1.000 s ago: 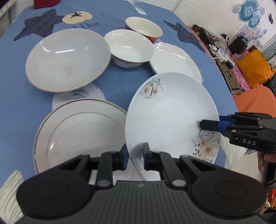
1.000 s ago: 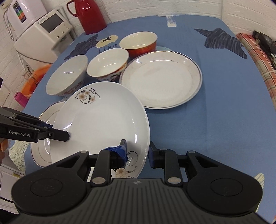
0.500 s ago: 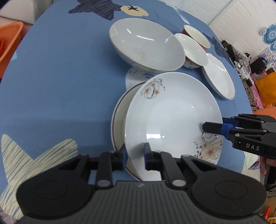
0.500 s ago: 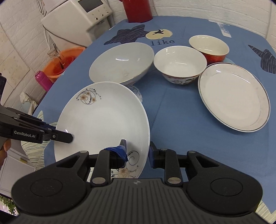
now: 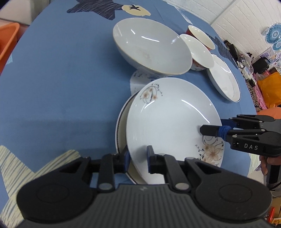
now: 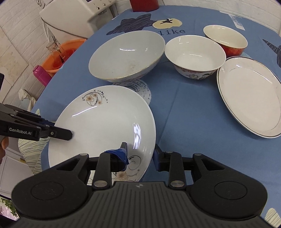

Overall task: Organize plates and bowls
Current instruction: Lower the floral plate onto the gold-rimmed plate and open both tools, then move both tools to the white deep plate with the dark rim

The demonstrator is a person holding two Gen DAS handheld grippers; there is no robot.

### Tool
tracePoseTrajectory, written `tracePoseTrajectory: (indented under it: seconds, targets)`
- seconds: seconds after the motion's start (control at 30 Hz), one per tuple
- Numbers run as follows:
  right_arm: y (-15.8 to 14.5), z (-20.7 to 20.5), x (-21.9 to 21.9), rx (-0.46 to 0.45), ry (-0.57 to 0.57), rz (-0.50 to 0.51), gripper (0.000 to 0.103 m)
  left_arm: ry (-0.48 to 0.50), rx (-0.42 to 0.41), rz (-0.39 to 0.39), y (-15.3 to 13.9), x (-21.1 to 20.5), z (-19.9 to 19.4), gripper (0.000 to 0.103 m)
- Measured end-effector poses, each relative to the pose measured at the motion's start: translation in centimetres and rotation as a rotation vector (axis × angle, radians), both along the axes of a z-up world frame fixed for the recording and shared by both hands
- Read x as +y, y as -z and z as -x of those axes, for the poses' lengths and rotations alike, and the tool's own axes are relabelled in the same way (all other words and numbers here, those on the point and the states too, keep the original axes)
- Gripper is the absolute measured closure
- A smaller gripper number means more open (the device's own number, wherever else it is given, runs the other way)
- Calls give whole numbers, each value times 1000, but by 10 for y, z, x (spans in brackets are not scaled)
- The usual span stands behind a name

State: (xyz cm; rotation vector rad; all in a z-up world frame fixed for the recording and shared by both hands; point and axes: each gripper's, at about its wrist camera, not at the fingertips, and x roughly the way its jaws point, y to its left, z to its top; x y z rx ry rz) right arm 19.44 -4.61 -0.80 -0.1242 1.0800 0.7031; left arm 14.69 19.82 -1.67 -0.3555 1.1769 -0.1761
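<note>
A white flower-patterned plate [image 5: 172,119] [image 6: 101,122] lies on top of a gold-rimmed plate [image 5: 121,122], of which only the left rim shows. My left gripper [image 5: 137,156] is shut on the flowered plate's near rim. My right gripper [image 6: 139,154] is shut on its opposite rim and shows in the left wrist view [image 5: 210,130]. A large white bowl [image 5: 151,45] [image 6: 128,54], a white patterned bowl [image 6: 195,56], a red bowl [image 6: 226,39] and a second rimmed plate [image 6: 249,94] sit beyond on the blue tablecloth.
The round table's [image 5: 61,79] edge is close at the left. Off the table are an orange basin [image 6: 61,56], a pink bottle [image 6: 41,75] and a white appliance [image 6: 70,19]. A red jug [image 6: 144,4] stands at the far edge.
Both grippers carried the flowered plate left, over the gold-rimmed plate, and lowered it onto that plate. Both stay clamped on its rim.
</note>
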Motion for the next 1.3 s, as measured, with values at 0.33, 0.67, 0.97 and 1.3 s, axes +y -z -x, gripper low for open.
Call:
tracePoseTrajectory:
  seconds: [0.33, 0.67, 0.97, 1.3]
  targets:
    - [-3, 1, -1, -23, 22, -38, 86, -1, -44, 25, -13, 1, 18, 40]
    - [-12, 9, 0, -96, 1, -39, 85, 17, -6, 1, -10, 2, 7, 35]
    - [-6, 4, -4, -90, 15, -47, 85, 45, 19, 8, -9, -4, 12, 34]
    - [-12, 7, -10, -146, 6, -44, 84, 29, -76, -23, -37, -2, 22, 32]
